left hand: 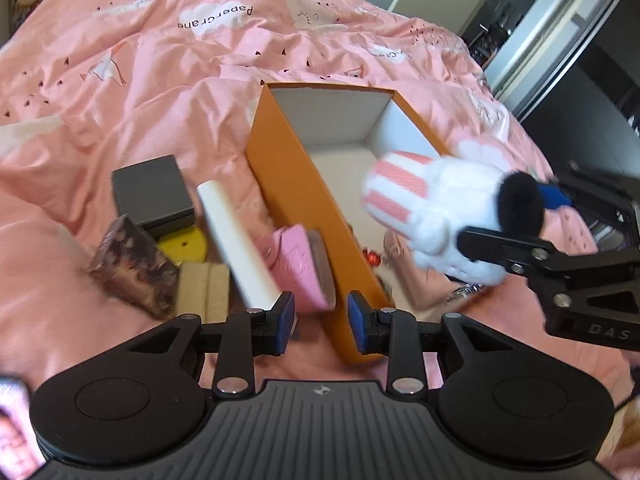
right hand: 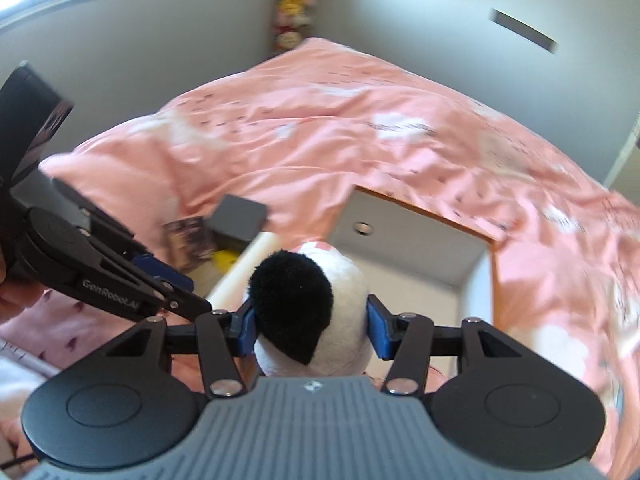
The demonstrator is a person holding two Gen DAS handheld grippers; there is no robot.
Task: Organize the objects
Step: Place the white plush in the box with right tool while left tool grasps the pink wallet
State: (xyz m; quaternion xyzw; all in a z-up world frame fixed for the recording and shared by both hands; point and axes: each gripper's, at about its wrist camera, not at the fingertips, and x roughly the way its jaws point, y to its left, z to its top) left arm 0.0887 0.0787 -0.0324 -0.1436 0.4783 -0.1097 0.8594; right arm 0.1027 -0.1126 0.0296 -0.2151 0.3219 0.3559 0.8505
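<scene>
The right gripper [right hand: 310, 330] clamps a white plush toy [left hand: 432, 204] with a black ear, held above the open orange box [left hand: 296, 200]. The left gripper [left hand: 321, 320] stands partly open, empty, near the box's near corner. The box rests on a pink duvet [left hand: 140, 80]; items left of it are blurred.

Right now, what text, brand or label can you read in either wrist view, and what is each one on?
"Papercrane": upside down on a white cloud patch of the pink duvet.
"DAS": on the right gripper, on its black body; the gripper holds the plush toy.
"GenRobot.AI": on the left gripper, along its arm.
Further duvet lettering at far right: too blurred to read.
</scene>
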